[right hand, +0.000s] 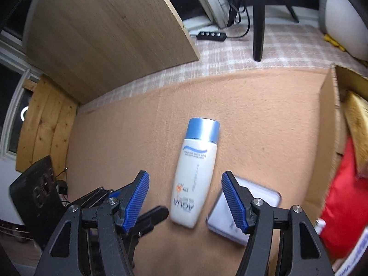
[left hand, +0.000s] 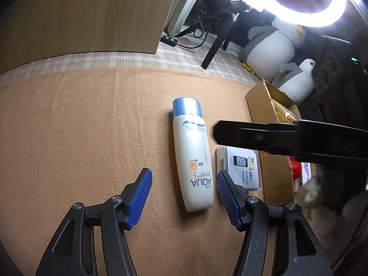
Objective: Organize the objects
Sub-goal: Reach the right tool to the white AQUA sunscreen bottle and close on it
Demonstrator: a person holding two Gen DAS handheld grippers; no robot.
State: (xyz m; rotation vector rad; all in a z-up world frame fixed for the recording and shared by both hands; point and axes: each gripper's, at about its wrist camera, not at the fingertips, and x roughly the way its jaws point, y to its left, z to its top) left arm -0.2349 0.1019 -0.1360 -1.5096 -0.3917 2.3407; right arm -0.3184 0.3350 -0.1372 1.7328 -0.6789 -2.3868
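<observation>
- The sunscreen bottle (left hand: 192,154) is seen lying flat on the tabletop (left hand: 80,138), cap toward 12 o'clock.
- Both the left hand-held gripper (left hand: 184,197) and the right hand-held gripper (right hand: 185,199) are held spread, empty.
- The bottle's body is best straddled squarely, avoiding the flat packet (left hand: 243,168) at 3 o'clock.

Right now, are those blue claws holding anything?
Nothing is held. Both the left gripper and the right gripper have open jaws above the sunscreen bottle, which lies flat on the orange mat.

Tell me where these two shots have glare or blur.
Left wrist view: the ring light blows out the top right, and the dark arm crossing is smeared. Right wrist view: no glare, but the cardboard box contents are blurred.
</observation>
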